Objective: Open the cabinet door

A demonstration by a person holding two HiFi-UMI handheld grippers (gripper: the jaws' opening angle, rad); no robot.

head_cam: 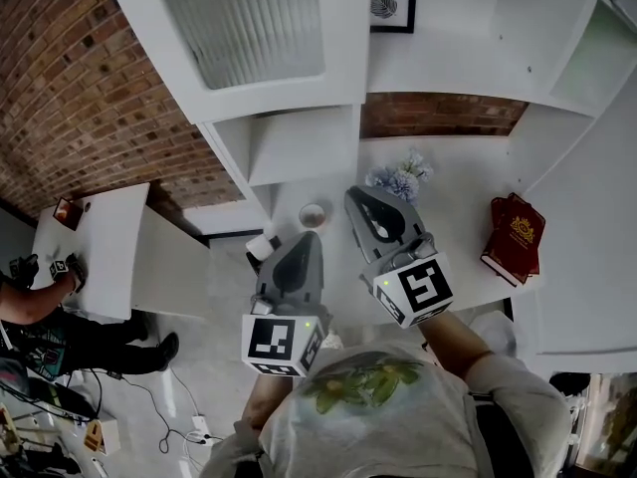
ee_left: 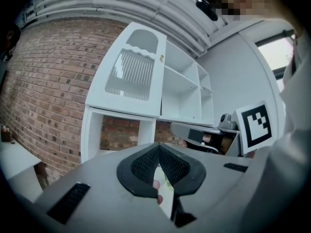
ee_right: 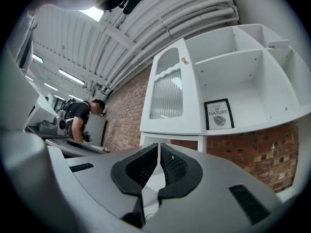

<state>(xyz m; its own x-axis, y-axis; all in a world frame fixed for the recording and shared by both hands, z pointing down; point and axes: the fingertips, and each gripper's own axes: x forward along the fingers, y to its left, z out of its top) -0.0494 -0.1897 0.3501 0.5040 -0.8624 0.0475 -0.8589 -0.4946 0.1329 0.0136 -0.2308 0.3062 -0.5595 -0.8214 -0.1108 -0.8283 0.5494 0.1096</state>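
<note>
The white cabinet door (head_cam: 249, 28) has a ribbed glass pane and a small knob (ee_right: 183, 59) at its edge. It also shows in the left gripper view (ee_left: 132, 74), beside open shelves (ee_left: 182, 89). I cannot tell how far it stands swung out. My left gripper (head_cam: 312, 237) is level over the counter with its tips together (ee_left: 159, 147) and grips nothing. My right gripper (head_cam: 358, 197) is shut and empty (ee_right: 159, 147), pointing at the cabinet and apart from the door.
On the white counter (head_cam: 458, 157) are a bunch of pale flowers (head_cam: 398, 179), a small bowl (head_cam: 314, 214), a white cup (head_cam: 263, 248) and a red book (head_cam: 516, 235). A framed print (ee_right: 218, 114) stands on a shelf. A person (head_cam: 40, 312) works at a table on the left.
</note>
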